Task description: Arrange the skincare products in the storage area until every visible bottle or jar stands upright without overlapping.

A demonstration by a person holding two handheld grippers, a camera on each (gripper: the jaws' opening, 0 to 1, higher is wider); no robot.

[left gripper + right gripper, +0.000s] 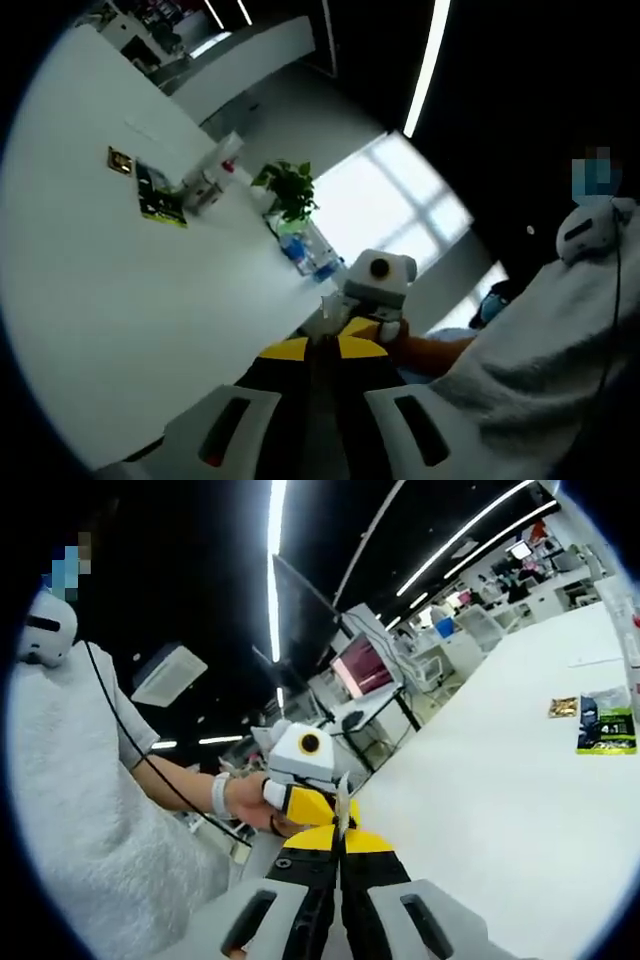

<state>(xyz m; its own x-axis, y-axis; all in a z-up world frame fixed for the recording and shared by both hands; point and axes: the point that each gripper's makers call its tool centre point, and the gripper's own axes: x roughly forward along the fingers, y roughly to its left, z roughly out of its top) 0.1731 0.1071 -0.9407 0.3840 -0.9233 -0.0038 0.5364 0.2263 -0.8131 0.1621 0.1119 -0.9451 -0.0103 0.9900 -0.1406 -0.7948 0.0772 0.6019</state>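
The green and black packet (606,730) on the white bench (500,780) has a big white mark that looks like "4", but the small words around it are too blurry to read. The little gold packet (563,708) beside it has print that is too small to read.

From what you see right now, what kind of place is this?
Probably an open-plan office or lab: a long white table, rows of ceiling strip lights, and distant desks with monitors.
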